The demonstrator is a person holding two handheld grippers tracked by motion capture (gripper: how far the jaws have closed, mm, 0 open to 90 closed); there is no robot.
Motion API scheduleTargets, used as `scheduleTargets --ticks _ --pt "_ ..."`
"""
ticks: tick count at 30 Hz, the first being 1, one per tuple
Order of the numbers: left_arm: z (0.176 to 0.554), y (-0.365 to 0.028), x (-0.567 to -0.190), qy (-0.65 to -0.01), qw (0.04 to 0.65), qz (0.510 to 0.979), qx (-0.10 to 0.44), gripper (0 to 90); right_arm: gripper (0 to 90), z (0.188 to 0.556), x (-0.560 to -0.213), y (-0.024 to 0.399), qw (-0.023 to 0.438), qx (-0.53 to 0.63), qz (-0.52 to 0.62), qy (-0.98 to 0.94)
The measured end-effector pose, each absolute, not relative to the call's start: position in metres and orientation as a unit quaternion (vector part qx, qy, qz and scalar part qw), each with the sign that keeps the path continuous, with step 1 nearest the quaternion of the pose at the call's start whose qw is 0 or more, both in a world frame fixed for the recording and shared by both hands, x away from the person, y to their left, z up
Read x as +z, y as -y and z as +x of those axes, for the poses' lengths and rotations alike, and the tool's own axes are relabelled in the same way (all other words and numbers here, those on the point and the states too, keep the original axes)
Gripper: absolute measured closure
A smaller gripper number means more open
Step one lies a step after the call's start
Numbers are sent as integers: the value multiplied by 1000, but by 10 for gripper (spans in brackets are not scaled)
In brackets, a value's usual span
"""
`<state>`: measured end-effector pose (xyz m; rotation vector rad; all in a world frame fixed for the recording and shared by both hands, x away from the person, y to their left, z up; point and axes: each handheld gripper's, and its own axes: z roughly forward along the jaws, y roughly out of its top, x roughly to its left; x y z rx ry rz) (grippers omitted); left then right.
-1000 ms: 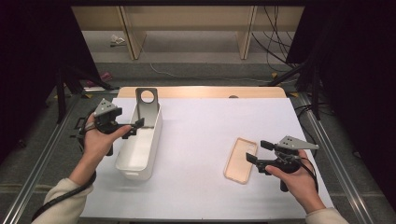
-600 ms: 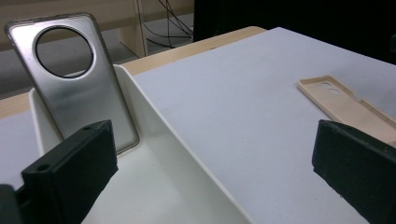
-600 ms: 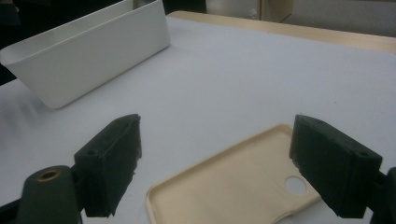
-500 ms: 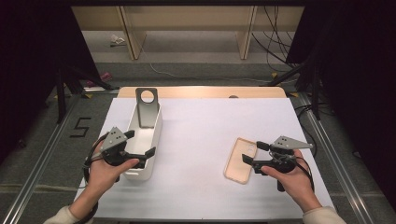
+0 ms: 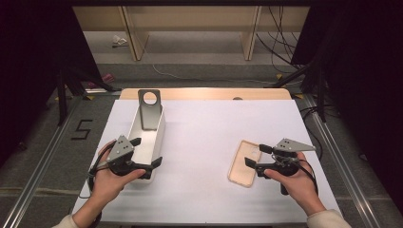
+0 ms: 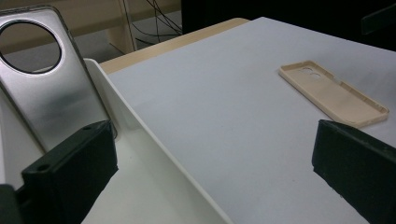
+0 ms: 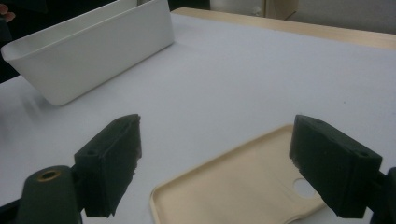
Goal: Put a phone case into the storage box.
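My left gripper (image 5: 147, 154) hangs over the near end of the white bin (image 5: 159, 130), jaws spread wide and empty — the silver phone case (image 5: 149, 109) leans upright against its far end. My right gripper (image 5: 256, 156) hovers just above the beige phone case (image 5: 242, 164) lying flat on the table (image 5: 199, 137) — jaws wide apart, gripping nothing.

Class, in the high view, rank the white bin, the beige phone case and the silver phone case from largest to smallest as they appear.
1. white bin
2. beige phone case
3. silver phone case, though the bin hides its lower end, so the last two places are unsure.
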<state>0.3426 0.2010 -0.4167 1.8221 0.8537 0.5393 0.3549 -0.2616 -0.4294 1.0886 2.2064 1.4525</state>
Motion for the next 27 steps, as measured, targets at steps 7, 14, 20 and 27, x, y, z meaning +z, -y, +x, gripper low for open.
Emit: scheduleTargets --ticks 7,14,20,27 --pt "343 -201 -417 -355 505 754 224 0 176 354 -429 262 142 503 377 -765" --pt "343 -200 -419 -357 506 754 220 0 189 356 -431 260 138 493 375 -773" --pt "343 -199 -418 -357 505 754 221 0 325 355 -432 256 135 473 364 -791" --pt "343 -199 -419 -359 503 754 221 4 783 353 -437 250 104 413 353 -833"
